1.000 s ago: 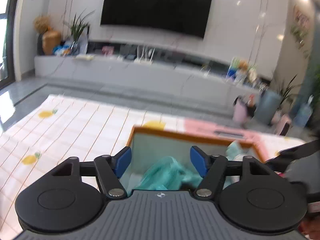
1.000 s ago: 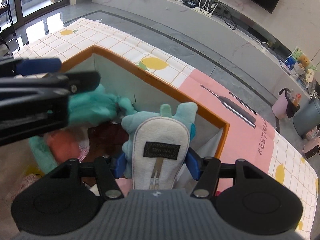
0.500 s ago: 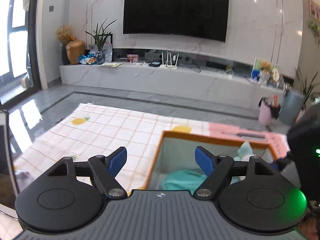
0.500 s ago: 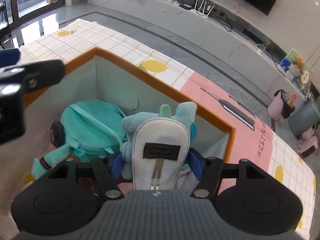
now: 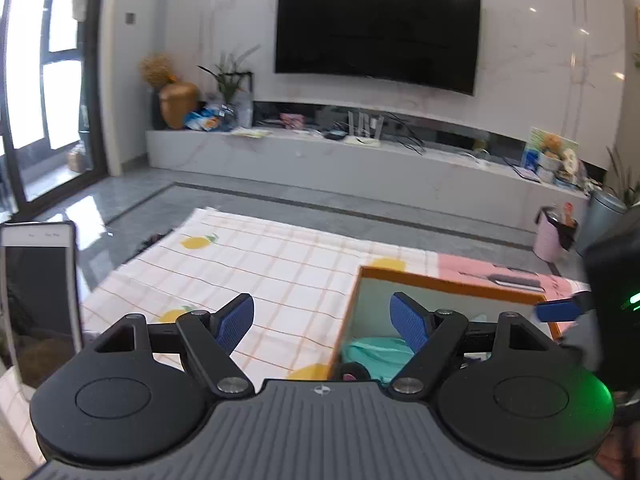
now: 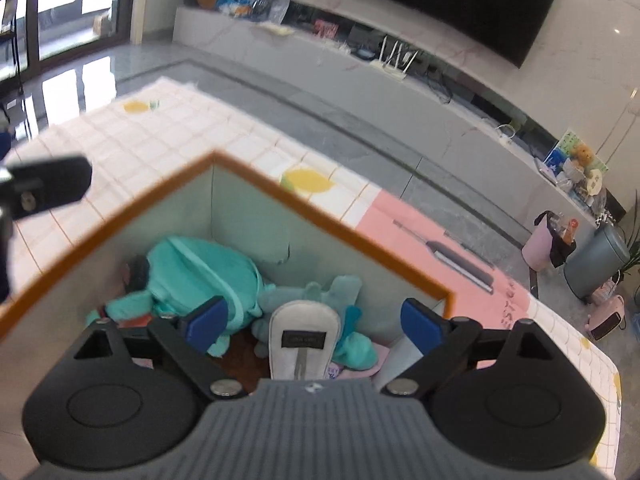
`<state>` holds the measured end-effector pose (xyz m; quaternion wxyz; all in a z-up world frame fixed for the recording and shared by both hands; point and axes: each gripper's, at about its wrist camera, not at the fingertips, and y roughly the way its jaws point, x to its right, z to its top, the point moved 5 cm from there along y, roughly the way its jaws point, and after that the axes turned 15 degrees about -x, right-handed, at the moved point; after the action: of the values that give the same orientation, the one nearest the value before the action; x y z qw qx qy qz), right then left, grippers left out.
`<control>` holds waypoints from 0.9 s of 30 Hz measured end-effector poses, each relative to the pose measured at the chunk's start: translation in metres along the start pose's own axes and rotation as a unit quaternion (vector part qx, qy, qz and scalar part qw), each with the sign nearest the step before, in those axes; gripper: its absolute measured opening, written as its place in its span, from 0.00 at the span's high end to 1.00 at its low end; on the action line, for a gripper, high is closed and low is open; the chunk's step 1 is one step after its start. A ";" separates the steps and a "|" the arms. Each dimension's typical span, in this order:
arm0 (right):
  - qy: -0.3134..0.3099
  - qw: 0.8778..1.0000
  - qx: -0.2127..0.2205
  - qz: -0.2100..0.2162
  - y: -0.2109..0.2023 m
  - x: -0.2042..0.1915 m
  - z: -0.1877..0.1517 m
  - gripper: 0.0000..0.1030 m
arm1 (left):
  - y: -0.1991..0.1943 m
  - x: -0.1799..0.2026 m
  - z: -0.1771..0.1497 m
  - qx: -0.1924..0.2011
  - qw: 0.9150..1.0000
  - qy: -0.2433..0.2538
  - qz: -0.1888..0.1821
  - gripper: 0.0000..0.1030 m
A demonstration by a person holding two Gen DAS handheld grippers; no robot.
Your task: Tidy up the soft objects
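Observation:
An orange-rimmed fabric box (image 6: 320, 216) stands on the lemon-print mat (image 6: 168, 136). Inside it lie a round teal plush bag (image 6: 200, 276) and a blue plush toy with a white sole (image 6: 304, 332). My right gripper (image 6: 314, 320) hangs over the box and its jaws are opening. The blue plush lies below and between the pads, which stand clear of it. My left gripper (image 5: 322, 320) is open and empty, above the mat at the box's left rim (image 5: 440, 280). One right fingertip (image 5: 560, 310) shows at that view's right edge.
A phone (image 5: 40, 300) stands upright at the left. Beyond the mat is grey floor, then a long TV bench (image 5: 360, 160) under a wall TV. A pink bin (image 6: 548, 244), a grey bin (image 6: 596, 260) and a small pink heater (image 6: 606, 318) stand at the right.
The right jaws have spread and let go of the blue plush, which now rests in the box. The left gripper has risen and swung left off the box.

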<state>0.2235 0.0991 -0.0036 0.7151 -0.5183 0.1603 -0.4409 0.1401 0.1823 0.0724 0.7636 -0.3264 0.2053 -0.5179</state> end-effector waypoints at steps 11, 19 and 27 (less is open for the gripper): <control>0.077 0.992 0.086 0.048 -0.101 0.042 -0.052 0.10 | -0.080 0.042 -0.003 0.080 0.996 0.034 -0.022 0.12; 0.132 0.975 0.178 -0.016 -0.171 0.085 -0.143 0.10 | -0.118 0.097 -0.049 0.069 0.988 0.079 -0.112 0.12; 0.181 0.968 0.171 -0.041 -0.168 0.106 -0.227 0.10 | -0.115 0.142 -0.105 0.082 0.978 0.127 -0.145 0.11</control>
<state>0.0488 -0.1335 0.0755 0.7335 -0.3058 0.1881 -0.5772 0.0505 -0.0080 0.0841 0.6723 -0.2203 0.2077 -0.6755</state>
